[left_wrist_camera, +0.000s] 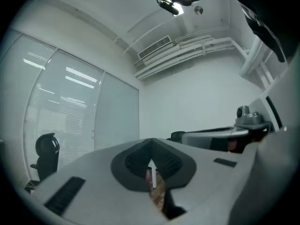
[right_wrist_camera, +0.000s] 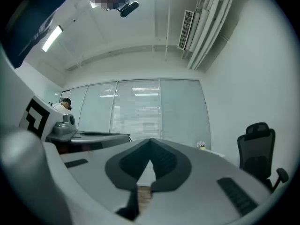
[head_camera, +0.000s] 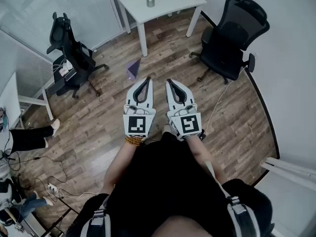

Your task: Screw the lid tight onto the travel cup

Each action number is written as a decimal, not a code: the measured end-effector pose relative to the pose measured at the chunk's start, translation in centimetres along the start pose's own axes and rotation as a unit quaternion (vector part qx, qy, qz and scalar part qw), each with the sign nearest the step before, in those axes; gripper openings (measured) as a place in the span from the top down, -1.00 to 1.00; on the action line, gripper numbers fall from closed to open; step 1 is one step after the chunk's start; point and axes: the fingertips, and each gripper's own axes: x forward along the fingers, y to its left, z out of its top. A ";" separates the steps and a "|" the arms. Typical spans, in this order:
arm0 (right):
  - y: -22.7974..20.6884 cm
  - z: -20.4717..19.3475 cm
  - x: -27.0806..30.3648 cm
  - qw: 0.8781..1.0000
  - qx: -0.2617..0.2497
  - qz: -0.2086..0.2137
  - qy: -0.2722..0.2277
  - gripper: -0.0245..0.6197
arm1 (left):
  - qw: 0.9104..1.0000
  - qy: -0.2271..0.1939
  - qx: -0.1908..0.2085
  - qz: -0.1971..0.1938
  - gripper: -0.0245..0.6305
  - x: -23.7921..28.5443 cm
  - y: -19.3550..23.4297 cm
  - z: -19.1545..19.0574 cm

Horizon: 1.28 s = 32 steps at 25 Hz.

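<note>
While you hold the white left gripper (head_camera: 147,79) and right gripper (head_camera: 169,81) fully closed on nothing mid-frame, likely a neutral start pose, the grey metal travel cup (head_camera: 150,0) sits on the white table (head_camera: 173,3), top centre.

Both grippers out front, side by side, jaws closed.
L gripper (head_camera: 147,79) & R gripper (head_camera: 169,81) are held near each other but not touching, tips pointing fwd and angled slightly inward. In each gripper view the pads meet tip to tip. Marker cubes (head_camera: 138,124) face up. Bare forearms (head_camera: 120,163) run back to the torso, w/ a beaded bracelet (head_camera: 133,141) on the L wrist.
</note>
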 end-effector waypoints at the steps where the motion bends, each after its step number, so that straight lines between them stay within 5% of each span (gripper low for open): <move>1: -0.6 -0.1 0.2 1.000 0.009 0.000 -0.003 0.93 | 1.000 0.000 -0.001 0.002 0.90 0.5 -0.1 -0.1; 18: -12.4 -3.1 4.5 0.998 0.040 0.048 0.024 0.93 | 0.997 0.017 -0.008 0.070 0.90 10.3 -1.6 -2.7; 32: -23.0 -5.2 21.5 0.998 0.009 0.047 0.051 0.93 | 0.998 0.026 -0.019 0.045 0.90 29.1 7.6 -8.4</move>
